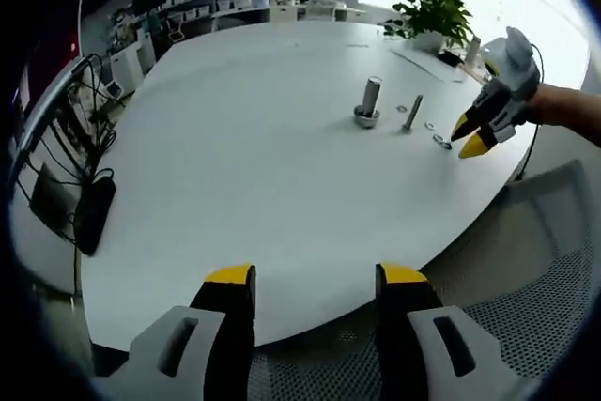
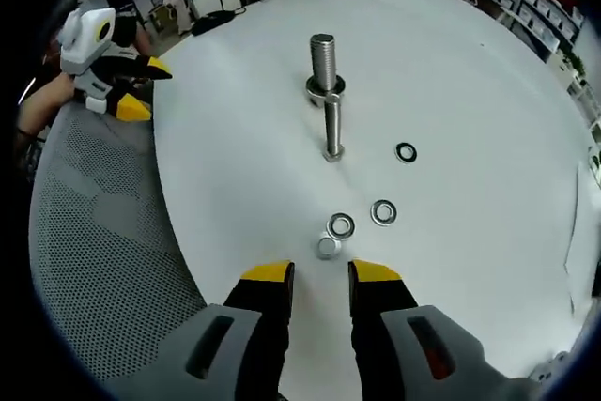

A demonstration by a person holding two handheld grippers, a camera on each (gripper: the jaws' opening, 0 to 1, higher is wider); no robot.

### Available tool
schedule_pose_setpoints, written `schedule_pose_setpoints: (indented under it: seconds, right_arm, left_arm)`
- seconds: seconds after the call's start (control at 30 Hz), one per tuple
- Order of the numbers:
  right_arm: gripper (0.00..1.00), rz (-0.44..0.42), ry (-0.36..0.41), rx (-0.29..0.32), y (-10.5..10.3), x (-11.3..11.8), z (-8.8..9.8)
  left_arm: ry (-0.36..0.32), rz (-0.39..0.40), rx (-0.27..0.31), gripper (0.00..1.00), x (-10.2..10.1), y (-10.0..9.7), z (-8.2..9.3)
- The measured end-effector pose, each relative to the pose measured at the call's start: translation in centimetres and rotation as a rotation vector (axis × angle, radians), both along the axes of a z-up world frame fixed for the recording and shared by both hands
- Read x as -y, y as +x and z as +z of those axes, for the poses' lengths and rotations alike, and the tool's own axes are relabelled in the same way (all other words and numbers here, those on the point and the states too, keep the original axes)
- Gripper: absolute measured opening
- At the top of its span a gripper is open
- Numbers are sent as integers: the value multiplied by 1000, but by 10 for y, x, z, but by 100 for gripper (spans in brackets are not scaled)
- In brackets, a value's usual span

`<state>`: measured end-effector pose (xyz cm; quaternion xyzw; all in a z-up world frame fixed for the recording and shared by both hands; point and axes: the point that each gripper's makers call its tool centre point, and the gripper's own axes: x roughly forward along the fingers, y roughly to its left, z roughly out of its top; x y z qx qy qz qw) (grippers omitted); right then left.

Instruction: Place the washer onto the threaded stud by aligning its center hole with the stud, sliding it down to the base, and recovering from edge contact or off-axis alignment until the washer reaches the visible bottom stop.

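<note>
Left tongs (image 1: 315,279) rising from the bottom of the left gripper view, yellow-tipped jaws spread wide with nothing between them, hovering over the near edge of the white counter (image 1: 235,166). Standing upright well ahead on the counter: threaded stud (image 1: 370,100) on its round base. Lying just to the right of it: loose bolt (image 1: 412,112). Resting near that bolt: small washers (image 1: 439,141), too small to count surely. Coming in from the right, held in a person's hand: right tongs (image 1: 470,136), tips pointing down at those washers, jaws slightly apart. Showing below the counter edge: grey mesh chair (image 1: 545,251). Trailing along the left edge: black cables (image 1: 89,204). Sitting at the far side: potted plant (image 1: 432,16).

Right tongs (image 2: 319,274) rising from the bottom of the right gripper view, jaws parted by a narrow gap, gripping nothing. Lying on the counter (image 2: 470,91) just ahead of the tips: small nut (image 2: 327,248). Sitting right beyond it: nearest washer (image 2: 341,225), flat, not touched by the jaws. Lying beside it to the right: second washer (image 2: 383,212). Lying further off: third washer (image 2: 406,152). Standing upright beyond these: threaded stud (image 2: 322,65), bare on its upper thread. Lying in line below its base: loose bolt (image 2: 332,127). Hovering at upper left over the mesh chair (image 2: 103,232): left tongs (image 2: 141,89), jaws spread.
</note>
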<state>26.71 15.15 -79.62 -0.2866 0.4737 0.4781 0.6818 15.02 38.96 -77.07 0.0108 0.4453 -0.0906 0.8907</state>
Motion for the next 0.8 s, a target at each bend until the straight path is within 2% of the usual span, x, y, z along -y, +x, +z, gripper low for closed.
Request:
schedule_pose_setpoints:
  seconds: [0.1,0.2,0.3,0.33,0.4,0.57,0.63,0.8]
  right_arm:
    - [25,29,-17,11,3,-2,-1]
    - [25,62,-37,27,3,-3,-1]
    - [25,149,-68,66,5,-5,-2]
    - [25,134,-65,54,4,-7,-3]
    - [24,157,-72,51,5,-7,-3]
    - [22,216,-84,51,6,-9,-2]
    - [19,225,-94,50,8,-10,-3]
    - [15,273,-127,51,10,-10,-3]
  left_arm:
    - [7,9,-6,47,-2,0,-1]
    - [42,26,17,48,-8,3,0]
    - [47,29,5,45,-9,1,-2]
    - [48,39,1,43,-10,1,-2]
    - [62,43,-2,38,-13,-1,-3]
    - [110,26,1,32,-17,1,-5]
    - [132,16,-18,30,-19,-1,-9]
    - [148,10,-29,26,-21,-3,-10]
